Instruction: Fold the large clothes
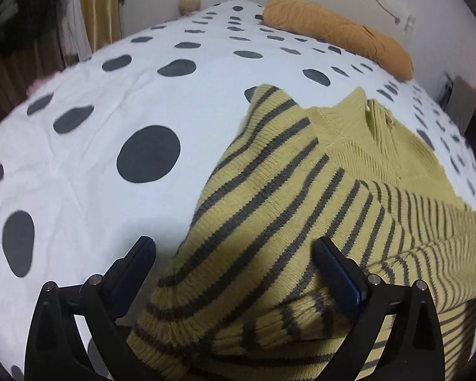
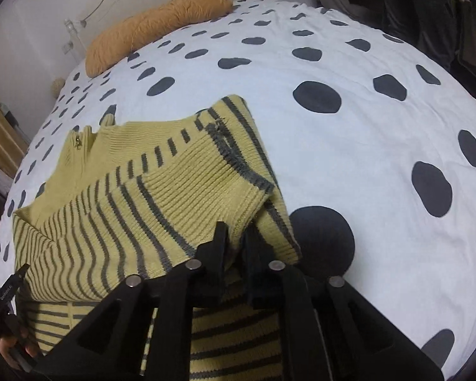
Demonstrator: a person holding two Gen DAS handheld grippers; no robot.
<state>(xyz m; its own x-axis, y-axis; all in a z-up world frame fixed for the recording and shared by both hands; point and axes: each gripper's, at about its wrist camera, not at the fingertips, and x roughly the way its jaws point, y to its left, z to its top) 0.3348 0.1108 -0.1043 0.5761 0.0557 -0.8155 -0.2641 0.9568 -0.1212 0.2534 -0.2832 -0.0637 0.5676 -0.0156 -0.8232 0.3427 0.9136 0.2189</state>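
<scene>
With the right gripper (image 2: 234,241) pinched on the folded-in sleeve of the striped sweater (image 1: 301,197) on the bed (image 1: 95,133) (left gripper (image 1: 234,260) gaping, holding nothing), that one-sided hold could drag the fold askew.

A bedroom — spotted bedsheet (image 1: 89,133), orange pillow (image 1: 336,31).

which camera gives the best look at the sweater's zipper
The right wrist view. The zipper shows there with its gold pull, clear of the folded sleeves on the sweater. In the left wrist view the zipper is also visible at the collar, but its pull looks fainter.
</scene>
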